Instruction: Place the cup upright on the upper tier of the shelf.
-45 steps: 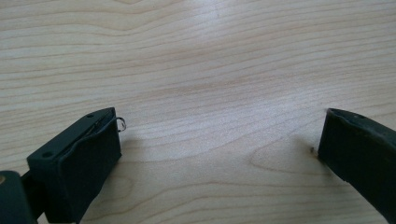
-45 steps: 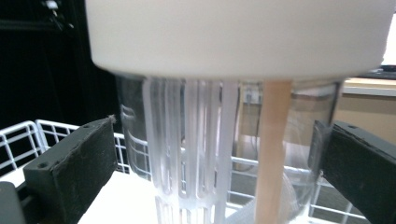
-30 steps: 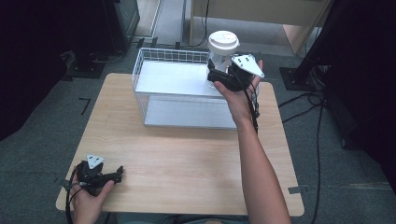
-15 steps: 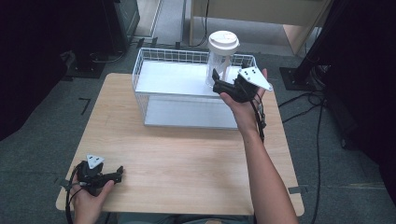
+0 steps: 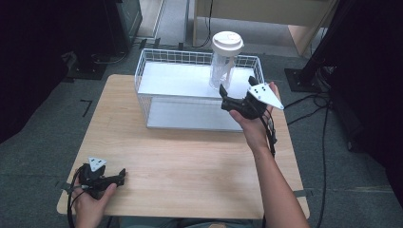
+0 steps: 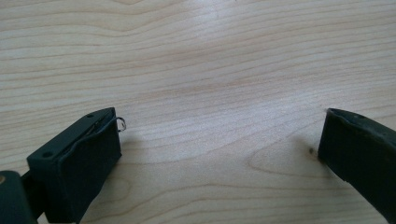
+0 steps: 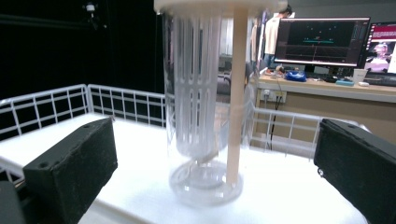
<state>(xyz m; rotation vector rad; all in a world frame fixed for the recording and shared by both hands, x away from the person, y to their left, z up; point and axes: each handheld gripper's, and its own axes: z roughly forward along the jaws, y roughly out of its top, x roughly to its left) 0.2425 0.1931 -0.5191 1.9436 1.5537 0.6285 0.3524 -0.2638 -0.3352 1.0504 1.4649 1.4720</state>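
One clear cup (image 7: 205, 116) in one wire basket (image 5: 157, 71), straw visible from right tongs (image 7: 210, 186), apart; left tongs (image 6: 219, 154) apart over worktop (image 5: 190, 156).

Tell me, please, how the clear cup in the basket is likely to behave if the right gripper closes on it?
The cup stands tall on a narrow base, so a high or off-centre push would probably tip it. Its clear ribbed wall looks like thin plastic, likely light, smooth and apt to flex under the open right gripper. The lid might pop off if squeezed hard.
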